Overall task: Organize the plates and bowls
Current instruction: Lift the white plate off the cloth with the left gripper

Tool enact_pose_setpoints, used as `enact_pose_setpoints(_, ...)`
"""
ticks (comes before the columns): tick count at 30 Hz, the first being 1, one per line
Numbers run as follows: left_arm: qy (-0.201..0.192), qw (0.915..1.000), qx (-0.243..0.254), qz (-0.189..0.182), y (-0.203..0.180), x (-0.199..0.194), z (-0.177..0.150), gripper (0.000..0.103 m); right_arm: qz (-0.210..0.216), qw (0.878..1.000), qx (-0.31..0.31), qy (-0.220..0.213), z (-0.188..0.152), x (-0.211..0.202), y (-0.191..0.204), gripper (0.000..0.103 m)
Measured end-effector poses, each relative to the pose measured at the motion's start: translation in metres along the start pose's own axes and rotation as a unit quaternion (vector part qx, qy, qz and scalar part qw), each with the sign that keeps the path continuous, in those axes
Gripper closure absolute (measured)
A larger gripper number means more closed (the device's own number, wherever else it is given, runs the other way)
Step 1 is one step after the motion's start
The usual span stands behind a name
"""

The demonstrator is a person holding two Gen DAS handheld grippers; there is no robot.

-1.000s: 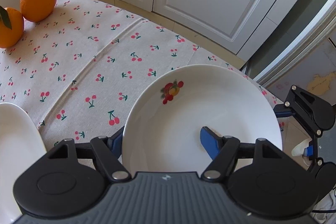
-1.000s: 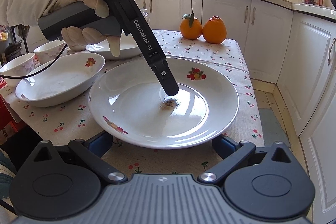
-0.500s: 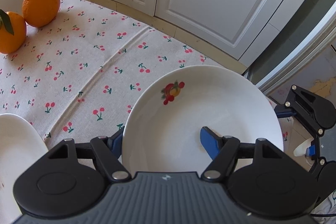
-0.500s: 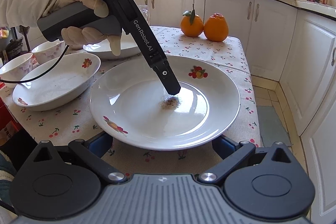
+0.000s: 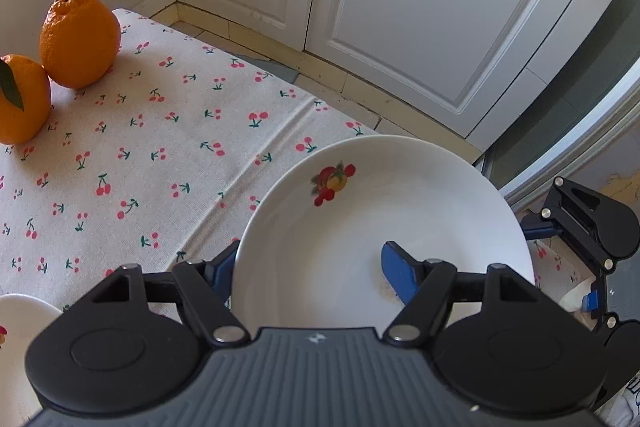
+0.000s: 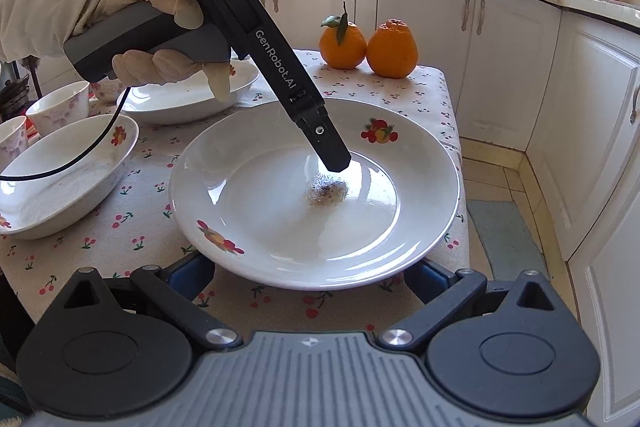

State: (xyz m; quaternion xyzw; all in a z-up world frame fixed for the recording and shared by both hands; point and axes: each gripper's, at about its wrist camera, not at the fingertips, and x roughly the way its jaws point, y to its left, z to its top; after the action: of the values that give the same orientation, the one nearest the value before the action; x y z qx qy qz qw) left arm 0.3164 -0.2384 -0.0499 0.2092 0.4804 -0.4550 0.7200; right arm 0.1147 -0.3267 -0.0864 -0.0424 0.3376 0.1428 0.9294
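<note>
A cherry-print cloth-covered bench (image 5: 168, 147) is ringed by white kitchen cabinets (image 6: 520, 67); the white fruit-patterned ceramic plate (image 5: 360, 227) is clenched by the left claw (image 5: 316, 267), now lifted higher; the right claw (image 6: 312, 273) is spread.

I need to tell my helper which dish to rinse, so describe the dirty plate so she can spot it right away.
Find the table with the cherry-print cloth and the two oranges at its far end. The plate is the big white dish nearest the table's front edge, with a hand-held gripper reaching into it. Unlike the other dishes, it has a brownish crumb smear in its centre.
</note>
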Motion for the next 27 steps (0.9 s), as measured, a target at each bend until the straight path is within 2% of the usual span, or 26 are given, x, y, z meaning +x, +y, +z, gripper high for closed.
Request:
enact_pose_setpoints(17, -0.017, 0.9998, -0.01, -0.002, 0.016, 0.013, 0.019, 0.031, -0.011, 1.0, 0.017, 0.001, 0.013, 0.02, -0.018, 0.001)
enact_pose_setpoints(27, -0.016, 0.9998, -0.008, 0.002, 0.016, 0.018, 0.019, 0.031, -0.016, 1.0, 0.018, 0.004, 0.015, 0.023, -0.017, 0.001)
